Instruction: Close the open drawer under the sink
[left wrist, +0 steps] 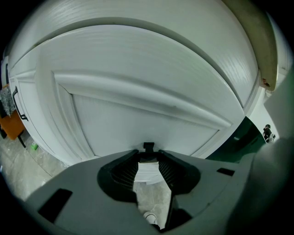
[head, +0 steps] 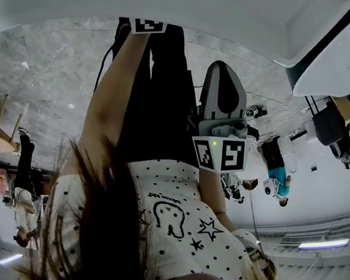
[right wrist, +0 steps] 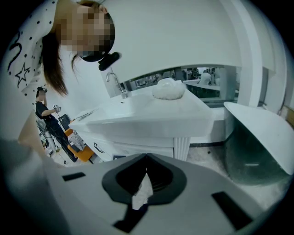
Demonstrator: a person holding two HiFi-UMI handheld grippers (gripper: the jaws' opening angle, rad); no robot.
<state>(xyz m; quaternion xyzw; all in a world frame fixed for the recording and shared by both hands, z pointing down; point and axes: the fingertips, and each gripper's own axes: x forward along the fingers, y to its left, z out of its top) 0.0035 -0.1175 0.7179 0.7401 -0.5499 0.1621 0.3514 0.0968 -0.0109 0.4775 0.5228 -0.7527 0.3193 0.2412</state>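
Note:
In the left gripper view my left gripper (left wrist: 148, 153) sits right up against a white panelled cabinet front (left wrist: 138, 114), which fills the view; its jaws stand a little apart with nothing between them. My right gripper (right wrist: 147, 158) is shut and empty, held well back from the white sink vanity (right wrist: 151, 121). That vanity carries a faucet (right wrist: 115, 82), and its drawers with black handles (right wrist: 98, 148) show underneath. Whether a drawer stands open I cannot tell. In the head view only the marker cubes (head: 222, 154) and the person's arm and dotted shirt show.
A white lump (right wrist: 168, 89) lies on the vanity top. A large white and green fixture (right wrist: 257, 147) stands to the right of the vanity. An orange stool (right wrist: 80, 153) stands at the vanity's left. Other people stand in the background (head: 278, 173).

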